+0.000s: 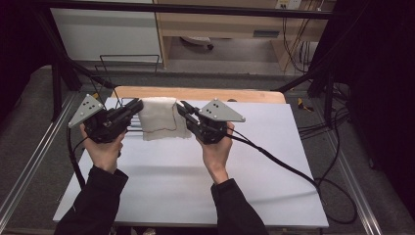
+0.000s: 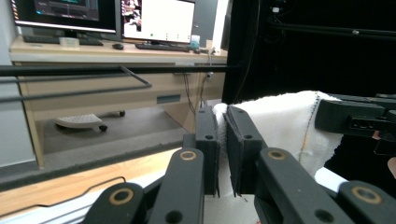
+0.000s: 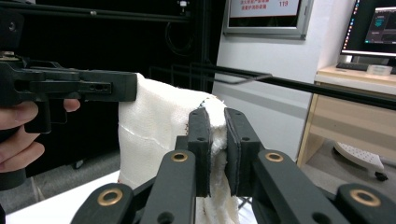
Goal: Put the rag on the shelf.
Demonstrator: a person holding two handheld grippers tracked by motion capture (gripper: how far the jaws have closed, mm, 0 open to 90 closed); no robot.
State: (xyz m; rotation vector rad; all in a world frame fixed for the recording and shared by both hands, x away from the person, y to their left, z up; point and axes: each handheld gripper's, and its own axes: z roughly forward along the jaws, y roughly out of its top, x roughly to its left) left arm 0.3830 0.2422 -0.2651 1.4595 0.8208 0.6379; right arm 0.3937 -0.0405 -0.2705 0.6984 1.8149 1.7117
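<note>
Black left gripper (image 2: 223,154) jaws clench one top corner of a white, coarse-woven cloth (image 1: 160,117); right gripper (image 3: 218,154) jaws clench the other, cloth hanging between them.

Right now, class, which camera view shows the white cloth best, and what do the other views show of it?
The high view: the whole white cloth hangs stretched between the left gripper and the right gripper. The left gripper view shows one pinched edge between its jaws; the right gripper view shows the opposite pinched edge.
</note>
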